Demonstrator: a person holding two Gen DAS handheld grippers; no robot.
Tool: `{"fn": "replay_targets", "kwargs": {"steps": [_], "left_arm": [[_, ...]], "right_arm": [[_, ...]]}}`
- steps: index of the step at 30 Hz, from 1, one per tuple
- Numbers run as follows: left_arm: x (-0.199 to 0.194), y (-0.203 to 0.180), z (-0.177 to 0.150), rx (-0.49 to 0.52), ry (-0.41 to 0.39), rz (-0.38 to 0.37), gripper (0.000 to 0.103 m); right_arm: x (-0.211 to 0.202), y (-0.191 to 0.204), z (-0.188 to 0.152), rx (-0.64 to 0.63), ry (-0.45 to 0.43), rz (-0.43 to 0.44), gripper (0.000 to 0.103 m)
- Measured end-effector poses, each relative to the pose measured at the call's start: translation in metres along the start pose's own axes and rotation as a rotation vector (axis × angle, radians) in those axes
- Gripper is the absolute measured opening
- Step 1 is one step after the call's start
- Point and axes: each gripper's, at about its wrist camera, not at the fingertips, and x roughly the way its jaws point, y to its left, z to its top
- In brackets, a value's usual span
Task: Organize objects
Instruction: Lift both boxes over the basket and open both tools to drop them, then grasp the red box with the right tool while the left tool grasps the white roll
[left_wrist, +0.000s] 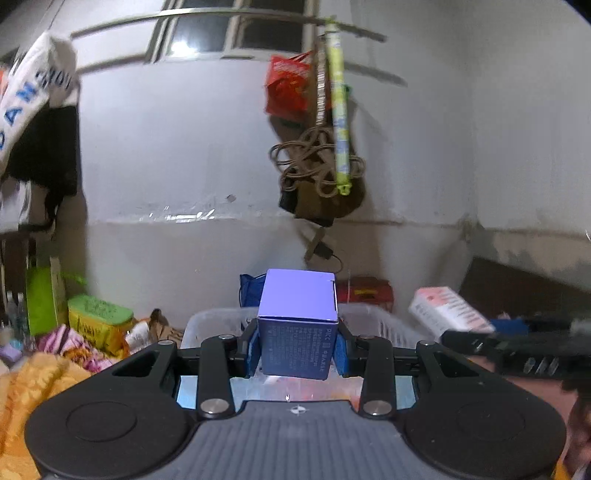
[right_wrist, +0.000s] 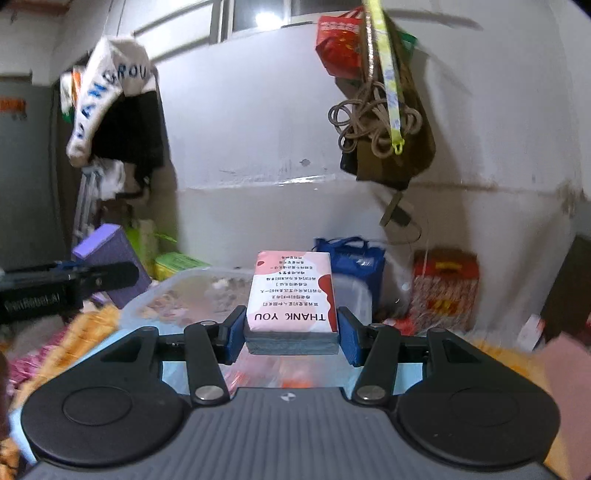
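Purple box (left_wrist: 297, 325) betw. L fingers (left_wrist: 252, 349), prob. airborne

A white plastered wall (left_wrist: 184, 147) is filling the background, a dark window (left_wrist: 236, 29) is reflecting a light, and bags (right_wrist: 388, 122) are hanging from a rail.

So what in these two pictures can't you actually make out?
- Contents of the clear bin, right wrist view: blurred through its plastic wall.
- Small print on the purple box, left wrist view: too small.
- The pink pack, right wrist view: its underside is hidden.
- Bin bottom, left wrist view: hidden behind the purple box.
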Motion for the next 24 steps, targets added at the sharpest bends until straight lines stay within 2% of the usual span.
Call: {"fn": "replay_targets", "kwargs": {"steps": [2,4,6,9,10,11,12,13,14,18,21,24], "left_arm": [[0.026,0.004,0.013,-0.034,0.046,-0.008,0.042],[0.053,0.006,0.016,-0.033,0.079,0.017,0.042],[0.077,0.013,0.014,-0.065,0.118,0.043,0.043],[0.101,0.021,0.002,-0.097,0.172,0.023,0.043],[0.103,0.021,-0.002,-0.090,0.170,0.026,0.047],[0.105,0.021,-0.006,-0.074,0.160,0.041,0.055],[0.105,0.020,-0.008,-0.051,0.140,0.064,0.086],[0.103,0.021,-0.010,-0.038,0.120,0.098,0.099],[0.098,0.024,-0.012,-0.025,0.102,0.127,0.102],[0.072,0.036,-0.009,-0.035,0.071,0.097,0.103],[0.043,0.036,-0.021,-0.043,0.086,0.053,0.103],[0.015,0.035,-0.057,-0.062,0.133,0.016,0.103]], "right_arm": [[0.031,-0.001,0.011,0.005,0.066,0.019,0.055],[0.057,-0.005,0.012,0.048,0.101,0.030,0.055],[0.071,-0.003,0.008,0.020,0.126,0.027,0.055],[0.087,-0.001,-0.001,-0.013,0.148,0.030,0.058],[0.089,-0.001,-0.003,-0.014,0.140,0.026,0.063],[0.088,-0.001,-0.004,-0.019,0.126,0.008,0.086],[0.084,0.000,-0.006,-0.024,0.105,-0.026,0.097],[0.079,0.000,-0.008,-0.029,0.073,-0.064,0.103],[0.071,-0.001,-0.008,-0.024,0.050,-0.065,0.103],[0.036,-0.003,-0.012,0.029,0.016,-0.033,0.103],[0.008,0.006,-0.027,0.019,0.045,-0.043,0.103],[-0.016,0.016,-0.063,0.091,0.121,-0.004,0.103]]}}
